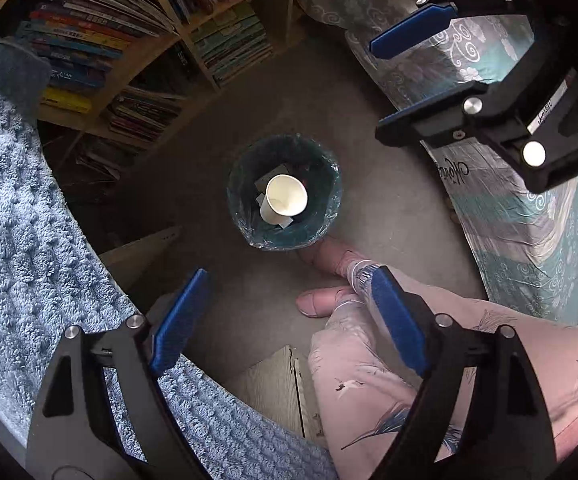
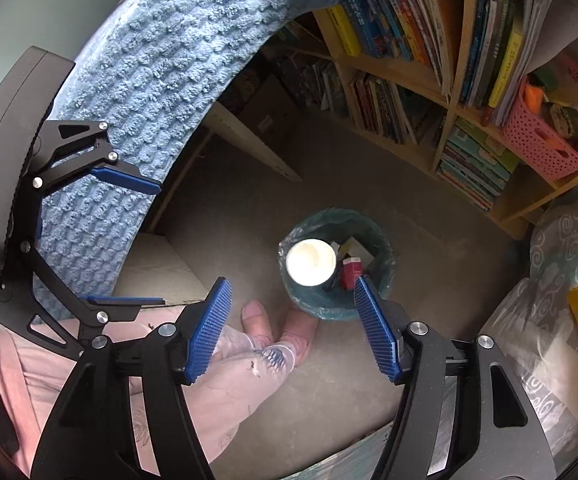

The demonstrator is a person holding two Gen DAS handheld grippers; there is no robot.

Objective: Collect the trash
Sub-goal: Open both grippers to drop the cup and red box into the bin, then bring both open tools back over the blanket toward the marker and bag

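A small round trash bin (image 1: 245, 220) (image 2: 381, 240) with a clear plastic liner stands on the grey floor. A white paper cup (image 1: 285, 200) (image 2: 311, 262) lies inside it, mouth up and tilted, on scraps of paper, with a red box (image 2: 351, 272) beside it. My left gripper (image 1: 289, 280) (image 2: 159, 245) hangs high above the bin, pointing down, open and empty. My right gripper (image 2: 292, 284) (image 1: 377, 88) is beside it, also above the bin, open with nothing between its blue pads.
A wooden bookshelf (image 1: 109, 40) (image 2: 409, 80) full of books stands behind the bin, with a pink basket (image 2: 537, 140) on one shelf. A blue towel-covered surface (image 1: 29, 220) lies on one side and a patterned bed (image 1: 509, 220) on the other. A person's feet (image 1: 321, 300) rest next to the bin.
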